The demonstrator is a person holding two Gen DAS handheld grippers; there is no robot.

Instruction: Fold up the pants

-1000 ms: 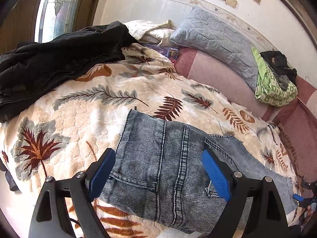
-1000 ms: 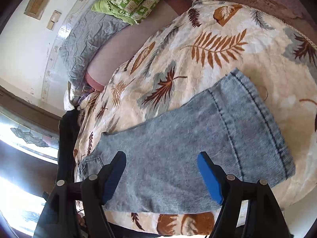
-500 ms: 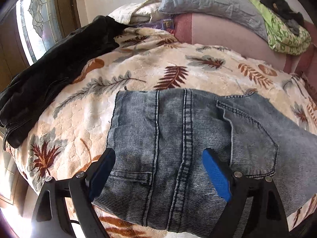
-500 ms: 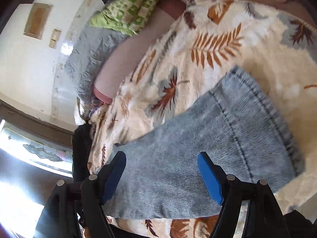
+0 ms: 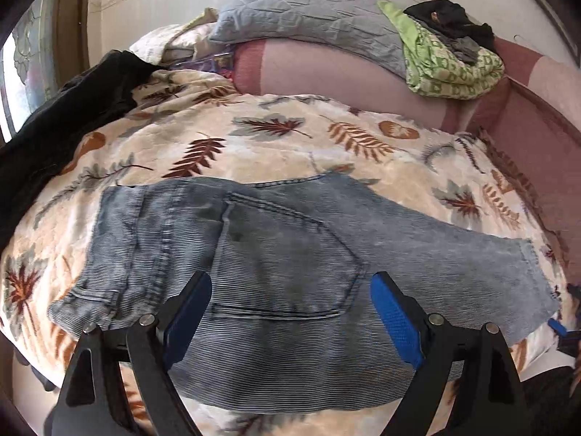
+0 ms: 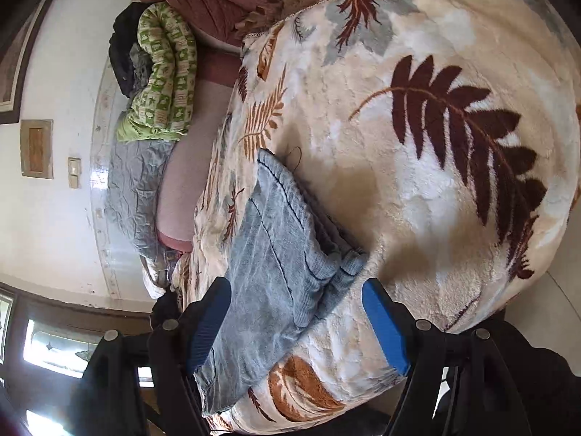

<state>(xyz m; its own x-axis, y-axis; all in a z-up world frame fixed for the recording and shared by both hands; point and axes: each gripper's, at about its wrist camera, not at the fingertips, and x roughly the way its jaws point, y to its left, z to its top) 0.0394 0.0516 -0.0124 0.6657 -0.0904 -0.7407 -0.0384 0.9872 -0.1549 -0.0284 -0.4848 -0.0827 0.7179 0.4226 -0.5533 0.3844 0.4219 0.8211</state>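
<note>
1. Pants of faded blue ribbed denim (image 5: 276,254) lie flat on the cream fleece blanket printed with brown leaves (image 5: 290,145), their back pocket facing up.
2. Left gripper (image 5: 290,312) hovers over the seat of the pants, blue pads spread wide, grasping nothing.
3. Right gripper (image 6: 296,323) hangs above the hem end (image 6: 287,239), jaws likewise released.
4. Long axis runs left to right in the left wrist view, waistband at the left, leg hem at the right.
5. Grey quilted pillow (image 5: 308,11) and a green patterned cloth bundle (image 5: 450,65) sit well apart behind.
</note>
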